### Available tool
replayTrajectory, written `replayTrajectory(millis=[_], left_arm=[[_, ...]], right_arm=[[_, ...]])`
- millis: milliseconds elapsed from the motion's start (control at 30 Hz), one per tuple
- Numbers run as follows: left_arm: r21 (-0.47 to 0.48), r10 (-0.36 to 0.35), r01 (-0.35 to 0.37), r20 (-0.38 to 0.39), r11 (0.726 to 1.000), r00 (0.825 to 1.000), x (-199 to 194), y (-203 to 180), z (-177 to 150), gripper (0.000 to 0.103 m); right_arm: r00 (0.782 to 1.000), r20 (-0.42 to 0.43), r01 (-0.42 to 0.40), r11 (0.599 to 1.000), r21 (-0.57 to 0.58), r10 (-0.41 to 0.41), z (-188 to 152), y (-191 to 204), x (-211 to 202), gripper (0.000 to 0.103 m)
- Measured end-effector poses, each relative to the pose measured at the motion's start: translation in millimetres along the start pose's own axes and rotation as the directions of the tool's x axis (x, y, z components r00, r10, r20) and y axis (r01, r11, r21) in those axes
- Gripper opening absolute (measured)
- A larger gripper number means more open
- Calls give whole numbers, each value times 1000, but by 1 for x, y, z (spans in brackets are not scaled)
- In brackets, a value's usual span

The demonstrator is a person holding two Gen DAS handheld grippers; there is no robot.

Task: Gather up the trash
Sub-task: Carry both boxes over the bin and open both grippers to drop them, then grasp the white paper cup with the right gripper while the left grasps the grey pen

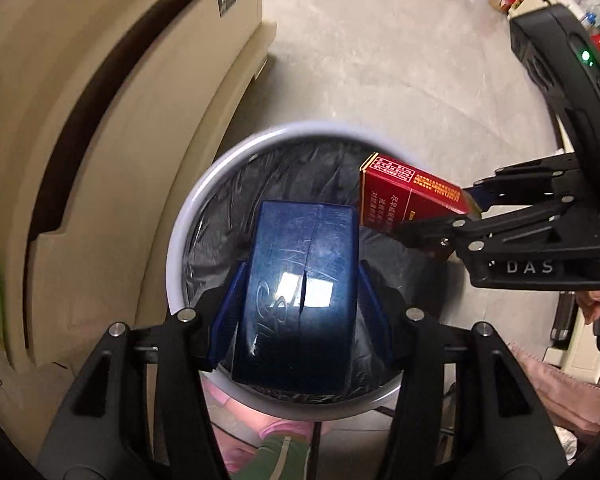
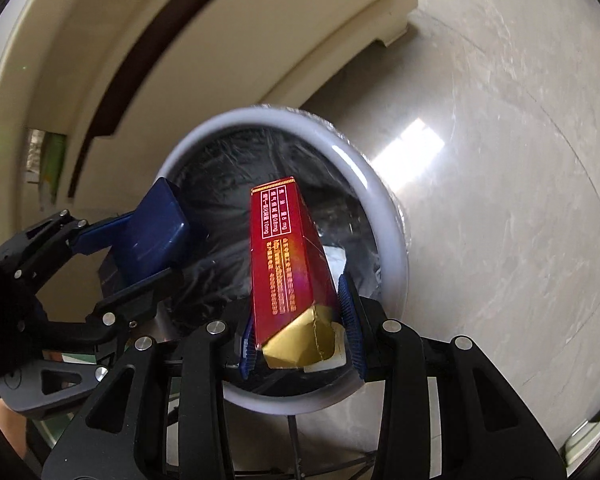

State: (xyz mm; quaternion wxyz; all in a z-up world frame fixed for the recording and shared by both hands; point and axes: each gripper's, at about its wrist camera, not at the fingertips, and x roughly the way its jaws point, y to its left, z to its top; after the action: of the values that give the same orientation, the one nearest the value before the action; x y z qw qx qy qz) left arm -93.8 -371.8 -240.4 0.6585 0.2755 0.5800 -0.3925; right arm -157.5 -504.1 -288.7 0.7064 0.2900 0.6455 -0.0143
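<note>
Pale tiled floor [image 2: 500, 160] surrounds a white-rimmed bin [image 1: 180, 224] at lower centre. Left gripper [image 1: 300, 300] pinches a blue box [image 1: 300, 292] over it; right gripper [image 2: 300, 320] pinches a red carton [image 2: 288, 256], whose gold end [image 2: 300, 340] only the right wrist view shows.

White letters "DAS" on black right gripper [image 1: 436, 216] body; "8 mg", "10mg" on red cardboard carton [image 2: 288, 256].
</note>
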Motion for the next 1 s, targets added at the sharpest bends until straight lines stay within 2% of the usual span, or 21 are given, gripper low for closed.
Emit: replayTrajectory(millis=[67, 100, 167, 200, 233, 300, 500, 733, 867, 933, 967, 1000], left_arm=[[-10, 4, -4, -11, 1000, 1000, 4, 2, 0, 53], [-14, 6, -6, -13, 1000, 1000, 4, 3, 0, 53], [-21, 14, -15, -13, 1000, 1000, 3, 5, -1, 60], [-22, 20, -21, -8, 1000, 1000, 3, 6, 0, 68], [-21, 26, -26, 2, 999, 1000, 1, 6, -2, 72], [-20, 37, -37, 19, 999, 999, -4, 9, -4, 75], [-49, 40, -37, 77, 998, 996, -22, 19, -1, 76], [-67, 41, -31, 162, 997, 986, -66, 31, 2, 76], [-97, 69, -45, 251, 994, 966, -112, 48, 8, 79], [-137, 104, -64, 306, 988, 946, -143, 64, 10, 88], [-146, 70, -21, 337, 989, 939, -158, 74, 10, 87], [-172, 69, -7, 358, 985, 931, -171, 83, 10, 92]], right_arm=[[1000, -6, 6, 1000, 8, -6, 0, 0, 5, 43], [1000, -6, 9, 1000, 11, -9, 0, 0, 6, 52], [1000, 10, 17, 1000, 22, -17, 0, -2, 5, 63], [1000, 21, 15, 1000, 27, -16, 1, -3, 2, 63], [1000, 27, 11, 999, 31, -12, 2, -3, 0, 63], [999, 38, 3, 999, 39, -4, 3, -2, -9, 64], [995, 95, -17, 999, 28, 15, 11, 4, -33, 65], [982, 181, -42, 999, -35, 47, 25, 27, -75, 66], [963, 259, -54, 994, -95, 77, 40, 51, -109, 71], [944, 313, -60, 989, -134, 100, 50, 68, -132, 74], [936, 334, -63, 986, -154, 112, 55, 78, -143, 76], [925, 357, -66, 982, -179, 128, 62, 89, -155, 78]])
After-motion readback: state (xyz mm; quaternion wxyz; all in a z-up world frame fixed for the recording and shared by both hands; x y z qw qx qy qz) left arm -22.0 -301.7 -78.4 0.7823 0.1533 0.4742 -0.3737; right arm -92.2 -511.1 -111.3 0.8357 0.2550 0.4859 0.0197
